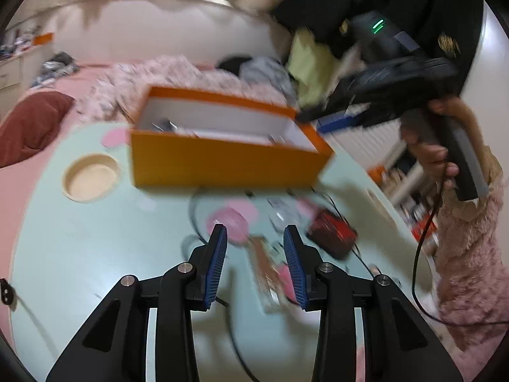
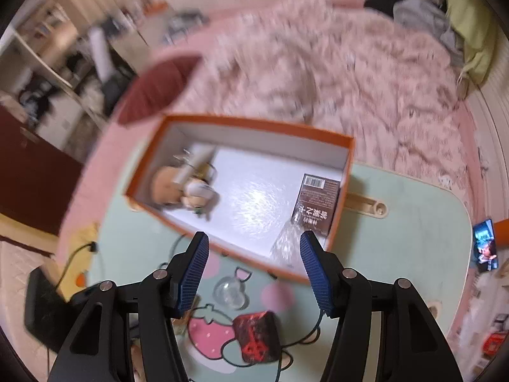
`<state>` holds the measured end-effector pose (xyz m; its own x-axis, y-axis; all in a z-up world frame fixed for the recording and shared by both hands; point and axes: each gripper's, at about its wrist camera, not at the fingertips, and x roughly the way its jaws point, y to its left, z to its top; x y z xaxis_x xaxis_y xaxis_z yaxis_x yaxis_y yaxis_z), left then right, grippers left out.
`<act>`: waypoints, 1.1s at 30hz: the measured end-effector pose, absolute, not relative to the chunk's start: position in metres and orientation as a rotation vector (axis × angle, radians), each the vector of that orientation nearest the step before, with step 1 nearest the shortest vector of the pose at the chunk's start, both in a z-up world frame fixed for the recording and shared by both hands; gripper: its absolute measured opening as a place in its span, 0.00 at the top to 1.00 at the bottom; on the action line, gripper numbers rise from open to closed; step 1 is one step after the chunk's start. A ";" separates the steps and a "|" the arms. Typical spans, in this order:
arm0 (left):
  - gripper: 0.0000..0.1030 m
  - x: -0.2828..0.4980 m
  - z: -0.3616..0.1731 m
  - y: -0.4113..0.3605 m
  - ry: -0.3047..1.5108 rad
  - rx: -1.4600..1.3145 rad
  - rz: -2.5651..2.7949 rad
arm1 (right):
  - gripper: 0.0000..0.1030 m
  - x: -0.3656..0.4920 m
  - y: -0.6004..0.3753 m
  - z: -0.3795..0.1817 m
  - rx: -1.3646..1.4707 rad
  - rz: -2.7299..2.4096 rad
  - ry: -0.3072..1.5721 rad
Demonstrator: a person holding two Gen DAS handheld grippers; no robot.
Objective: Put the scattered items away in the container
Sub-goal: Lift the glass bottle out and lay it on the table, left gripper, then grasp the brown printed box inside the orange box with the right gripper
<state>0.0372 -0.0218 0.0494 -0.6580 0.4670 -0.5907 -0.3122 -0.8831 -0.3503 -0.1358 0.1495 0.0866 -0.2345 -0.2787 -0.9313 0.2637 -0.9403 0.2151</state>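
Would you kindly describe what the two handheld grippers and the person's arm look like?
Each gripper, left gripper and right gripper, has black angular linkage arms with silver round pivot pins and two fingers faced with ribbed blue pads. Seen from the left wrist view, the right unit has a dark body with a green indicator light, a grey handle and a thin trailing cable. The sleeve is fluffy pink.

Orange box [image 2: 337,203], mint strawberry-print table [image 2: 397,222], red-black packet [image 2: 257,337].

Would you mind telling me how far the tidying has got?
Partly done: the orange box already holds a dark packet, a plush toy and clear wrapping. Nothing is in hand; the left gripper and right gripper are both open. Left on the table: a red-and-black pouch and a small clear item.
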 end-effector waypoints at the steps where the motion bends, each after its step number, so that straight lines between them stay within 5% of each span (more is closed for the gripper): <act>1: 0.52 0.037 0.048 -0.029 -0.335 -0.935 2.540 | 0.42 -0.145 0.145 0.081 1.729 -2.238 0.021; 3: 0.40 0.038 0.045 -0.043 -0.416 -0.865 2.583 | 0.42 -0.161 0.136 0.071 1.800 -2.254 0.120; 13: 0.39 0.035 0.034 -0.071 -0.606 -0.798 2.514 | 0.42 -0.198 0.108 0.023 2.101 -2.235 0.466; 14: 0.39 0.037 0.034 -0.070 -0.596 -0.786 2.515 | 0.31 -0.199 0.107 0.019 2.116 -2.215 0.460; 17: 0.39 0.041 0.036 -0.069 -0.576 -0.748 2.520 | 0.18 -0.204 0.102 0.019 2.128 -2.169 0.319; 22: 0.39 0.044 0.036 -0.072 -0.594 -0.738 2.497 | 0.27 -0.211 0.100 0.037 2.023 -2.028 -0.095; 33: 0.39 0.045 0.035 -0.074 -0.628 -0.730 2.465 | 0.31 -0.205 0.110 0.019 2.143 -2.268 0.309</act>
